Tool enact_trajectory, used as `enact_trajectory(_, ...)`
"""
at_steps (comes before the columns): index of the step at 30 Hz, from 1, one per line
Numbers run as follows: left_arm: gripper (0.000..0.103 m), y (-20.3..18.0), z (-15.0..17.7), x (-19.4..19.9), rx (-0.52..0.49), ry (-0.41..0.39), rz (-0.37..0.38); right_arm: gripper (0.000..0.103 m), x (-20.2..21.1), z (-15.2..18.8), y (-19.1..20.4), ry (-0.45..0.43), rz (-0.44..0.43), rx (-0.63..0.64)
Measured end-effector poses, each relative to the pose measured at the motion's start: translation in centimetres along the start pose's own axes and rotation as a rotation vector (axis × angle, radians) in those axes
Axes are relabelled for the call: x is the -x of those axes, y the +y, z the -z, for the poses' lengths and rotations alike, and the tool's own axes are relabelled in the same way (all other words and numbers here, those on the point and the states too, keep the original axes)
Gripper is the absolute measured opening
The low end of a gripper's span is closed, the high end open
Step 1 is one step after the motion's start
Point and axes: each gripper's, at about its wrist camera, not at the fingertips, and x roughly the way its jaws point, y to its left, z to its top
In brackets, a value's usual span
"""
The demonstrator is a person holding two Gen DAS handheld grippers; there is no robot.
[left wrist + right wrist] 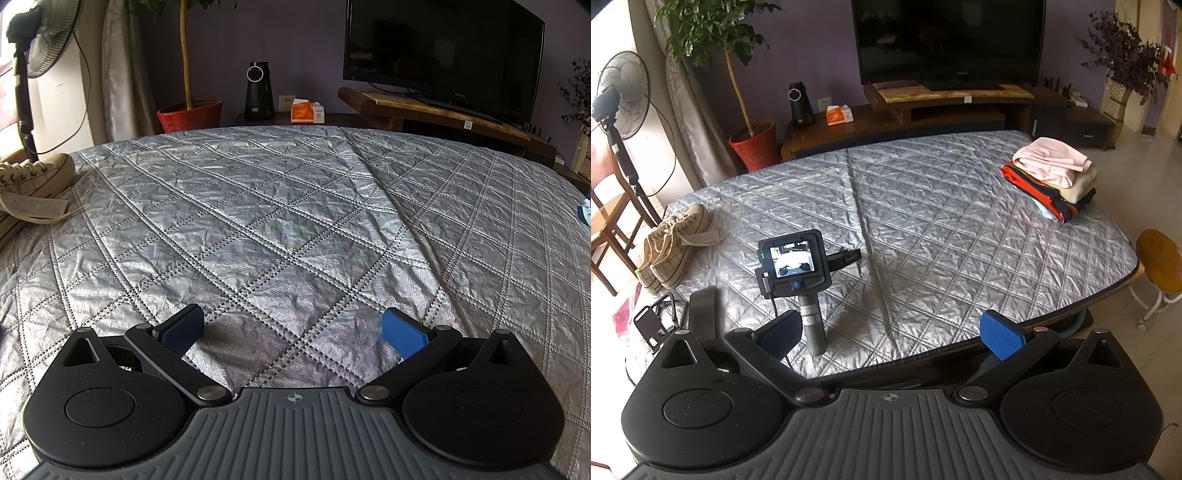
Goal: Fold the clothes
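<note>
Across the silver quilted table [923, 206] nothing lay between either claw's pads: the left gripper [293, 332] rested on the cloth near its left side, jaws spread wide and empty. At the far right corner sat the folded clothes [1051, 177], stacked, while the right gripper [892, 336] hovered at the near edge, wide apart and empty, and a pair of cream sneakers [672, 247] stood at the left edge.
</note>
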Motion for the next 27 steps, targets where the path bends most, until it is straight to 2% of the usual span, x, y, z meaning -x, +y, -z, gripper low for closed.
enact_trajectory(27,0.103,-0.03,0.01,0.00,0.000,0.000,0.000,0.103,0.14,-0.01,-0.03,0.002,0.007,-0.010)
